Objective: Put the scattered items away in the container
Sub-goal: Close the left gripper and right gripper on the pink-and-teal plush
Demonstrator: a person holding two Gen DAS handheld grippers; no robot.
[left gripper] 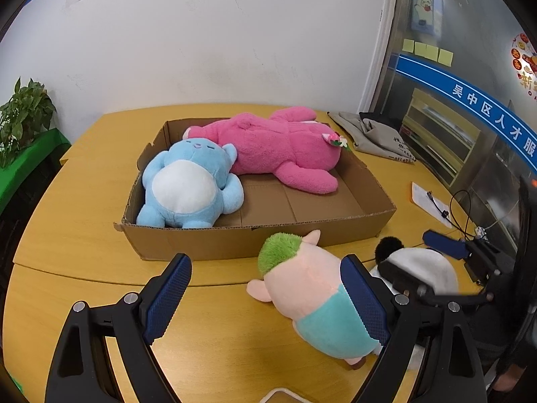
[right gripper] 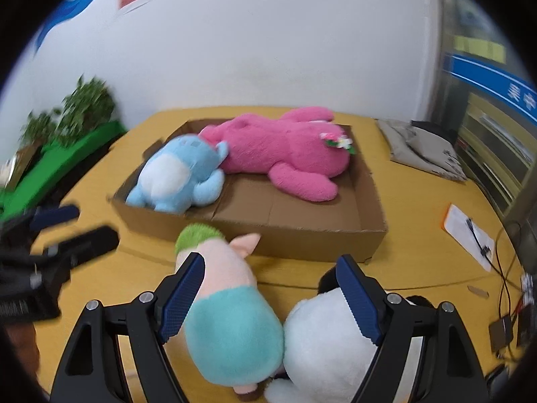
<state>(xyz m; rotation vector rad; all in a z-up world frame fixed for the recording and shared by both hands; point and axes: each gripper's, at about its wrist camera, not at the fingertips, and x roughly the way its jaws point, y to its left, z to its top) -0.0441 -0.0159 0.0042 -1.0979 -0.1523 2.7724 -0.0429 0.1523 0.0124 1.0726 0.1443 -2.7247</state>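
Note:
A shallow cardboard box (left gripper: 302, 240) (right gripper: 302, 243) holds a blue plush (left gripper: 188, 184) (right gripper: 178, 174) and a big pink plush (left gripper: 282, 147) (right gripper: 282, 147). In front of it on the yellow table lie a pig plush (left gripper: 312, 288) (right gripper: 231, 322) with green hair and teal pants, and a white-and-black plush (left gripper: 419, 268) (right gripper: 322, 346) touching its right side. My left gripper (left gripper: 268, 292) (right gripper: 77, 228) is open, its right finger overlapping the pig's teal part. My right gripper (right gripper: 272, 299) (left gripper: 426, 265) stands open, with both plushes lying between its fingers.
A grey cloth bag (left gripper: 372, 131) (right gripper: 419, 147) lies at the back right. Paper (left gripper: 429, 205) (right gripper: 470, 235), cables and a black device (left gripper: 483, 258) crowd the right edge. A potted plant (left gripper: 23, 114) on a green surface stands to the left of the table.

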